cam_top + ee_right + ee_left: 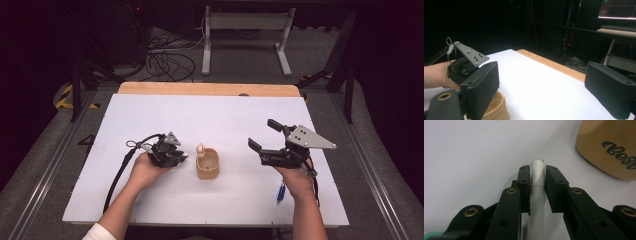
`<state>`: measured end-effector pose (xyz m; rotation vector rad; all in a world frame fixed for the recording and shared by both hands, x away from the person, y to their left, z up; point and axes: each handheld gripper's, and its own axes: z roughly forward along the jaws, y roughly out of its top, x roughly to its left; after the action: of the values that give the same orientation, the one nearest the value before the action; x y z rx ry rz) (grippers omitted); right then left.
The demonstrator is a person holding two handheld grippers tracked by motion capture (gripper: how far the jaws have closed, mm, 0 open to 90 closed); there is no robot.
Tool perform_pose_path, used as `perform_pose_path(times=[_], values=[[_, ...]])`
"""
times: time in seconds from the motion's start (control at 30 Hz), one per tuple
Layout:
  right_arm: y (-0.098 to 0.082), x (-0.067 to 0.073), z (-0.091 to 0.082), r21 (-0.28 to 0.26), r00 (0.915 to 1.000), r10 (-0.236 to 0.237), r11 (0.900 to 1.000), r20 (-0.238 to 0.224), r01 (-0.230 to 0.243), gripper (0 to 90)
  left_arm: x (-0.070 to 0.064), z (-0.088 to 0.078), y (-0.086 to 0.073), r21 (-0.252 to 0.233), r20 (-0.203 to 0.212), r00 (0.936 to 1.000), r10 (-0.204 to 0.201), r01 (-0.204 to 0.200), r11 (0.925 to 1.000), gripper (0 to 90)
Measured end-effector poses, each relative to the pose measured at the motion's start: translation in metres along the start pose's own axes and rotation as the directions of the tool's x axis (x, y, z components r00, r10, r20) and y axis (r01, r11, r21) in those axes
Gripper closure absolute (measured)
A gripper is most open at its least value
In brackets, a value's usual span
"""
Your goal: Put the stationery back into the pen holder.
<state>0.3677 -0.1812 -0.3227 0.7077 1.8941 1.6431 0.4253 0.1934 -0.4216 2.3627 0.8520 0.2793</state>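
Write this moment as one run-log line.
left tool: shut on white tube | right tool: open, holds nothing | tan cup: on table, between tools

Table (150,200): white top bare across the whole far half, up to the wooden strip (207,89) at the far edge; open passage there from either side.

Centre: tan cup (208,164) is the one standing obstacle. Left tool (184,158) sits just beside it on the left, jaws pinched on a thin white stick (537,173) that lies flat; the gap to the cup wall is narrow.

Right tool (264,136) is held above the table with jaws wide apart, well clear of the cup; bare top between them.

Near edge: both forearms enter here; the left tool's cable (117,175) trails along the left forearm.
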Motion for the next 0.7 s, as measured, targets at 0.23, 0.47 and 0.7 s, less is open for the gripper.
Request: perform_pose_path(times=[0.23, 0.47, 0.7], values=[[-0.001, -0.001, 0.001, -0.002, 1.0000, 0.000, 1.000, 0.002, 0.000, 13.2, -0.001, 0.000, 0.000, 0.002, 0.010, 0.9999, -0.007, 0.007, 1.0000, 77.4], [-0.001, 0.002, 0.003, 0.007, 1.0000, 0.006, 1.000, -0.004, -0.006, 13.2, -0.001, -0.002, 0.000, -0.003, 0.060, 0.9981, -0.016, 0.016, 0.9999, 78.2], [-0.003, 0.009, 0.012, 0.025, 0.9995, 0.004, 1.000, -0.031, -0.003, 14.3, -0.004, -0.014, 0.002, -0.067, 0.047, 0.9987, -0.019, 0.022, 0.9975, 78.2]])
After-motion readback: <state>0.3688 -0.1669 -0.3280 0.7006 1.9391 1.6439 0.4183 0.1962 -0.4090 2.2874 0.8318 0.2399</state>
